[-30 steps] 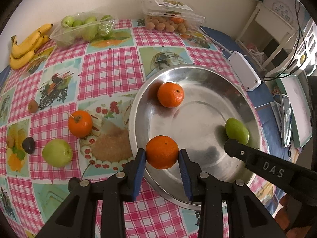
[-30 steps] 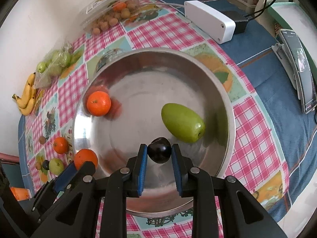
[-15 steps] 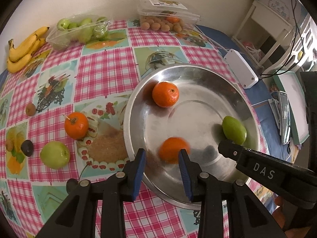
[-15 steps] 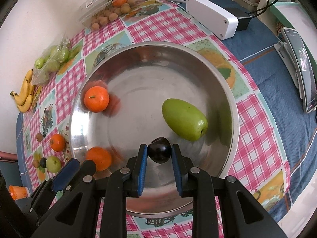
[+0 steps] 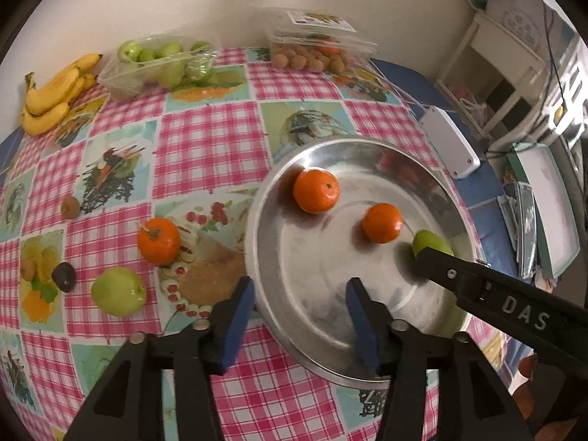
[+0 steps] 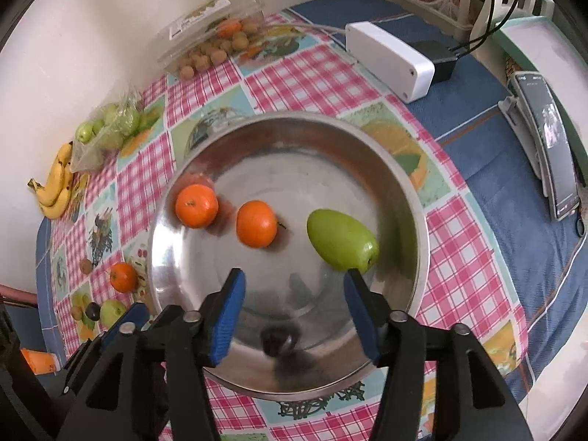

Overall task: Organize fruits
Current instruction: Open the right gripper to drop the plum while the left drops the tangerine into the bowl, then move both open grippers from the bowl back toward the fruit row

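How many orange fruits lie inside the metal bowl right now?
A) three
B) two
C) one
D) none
B: two oranges sit in the metal bowl beside the green fruit; a third orange lies outside on the tablecloth.

Soft, even daylight fills both of my views, a little dim and warm. The steel bowl (image 6: 411, 198) throws hazy reflections and a pale sheen, no hard glare. Fruit inside it casts faint, smeared shadows. A dark plum (image 6: 276, 338) near the bowl's close wall is motion-blurred into a smudge. The fisheye bends the checked tablecloth (image 5: 205, 139) outward, and black vignette fills the corners. My own black gripper arms are close and sharp enough; the far right clutter looks washed out and soft.
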Tool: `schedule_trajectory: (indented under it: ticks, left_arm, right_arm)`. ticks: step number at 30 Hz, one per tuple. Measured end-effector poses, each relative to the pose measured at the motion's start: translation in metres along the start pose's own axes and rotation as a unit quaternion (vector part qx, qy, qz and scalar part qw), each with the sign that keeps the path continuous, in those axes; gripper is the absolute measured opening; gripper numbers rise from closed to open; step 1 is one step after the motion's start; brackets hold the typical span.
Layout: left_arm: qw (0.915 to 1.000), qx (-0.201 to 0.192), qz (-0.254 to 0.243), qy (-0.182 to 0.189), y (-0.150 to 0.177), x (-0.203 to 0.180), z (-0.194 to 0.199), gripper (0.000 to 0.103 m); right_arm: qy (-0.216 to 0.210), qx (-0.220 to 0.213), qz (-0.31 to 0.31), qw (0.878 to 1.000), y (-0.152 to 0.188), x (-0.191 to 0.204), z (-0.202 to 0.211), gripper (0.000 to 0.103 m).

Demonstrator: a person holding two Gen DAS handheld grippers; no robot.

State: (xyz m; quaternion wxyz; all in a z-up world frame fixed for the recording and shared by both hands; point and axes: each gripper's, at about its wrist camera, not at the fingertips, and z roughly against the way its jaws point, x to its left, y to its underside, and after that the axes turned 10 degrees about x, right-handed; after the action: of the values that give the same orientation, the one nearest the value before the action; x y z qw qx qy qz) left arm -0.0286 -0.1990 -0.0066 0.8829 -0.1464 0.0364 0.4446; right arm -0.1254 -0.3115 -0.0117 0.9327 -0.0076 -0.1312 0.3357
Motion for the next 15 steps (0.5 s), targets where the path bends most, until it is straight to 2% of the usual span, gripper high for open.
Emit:
schedule_trajectory:
  ticks: [2, 4, 8, 15]
  left_arm:
    - [0.9998, -0.004, 0.014, -0.009, -0.001, 0.007, 0.004, 0.064]
    - [0.9995, -0.007, 0.028, -0.015, -0.002, 0.015, 0.007, 0.067]
    - [0.9976, -0.016, 0.06, -0.031, -0.003, 0.034, 0.013, 0.069]
    - [0.991, -0.027, 0.125, -0.038, -0.006, 0.072, 0.021, 0.071]
  right_arm:
    - [0.0, -0.002, -0.001, 1.0, 0.0, 0.0, 0.001, 0.069]
    - [0.002, -0.001, -0.001, 1.0, 0.0, -0.001, 0.001, 0.07]
    - [0.006, 0.002, 0.001, 1.0, -0.002, 0.0, -0.002, 0.07]
    - [0.011, 0.005, 0.014, 1.0, -0.001, 0.004, -0.004, 0.07]
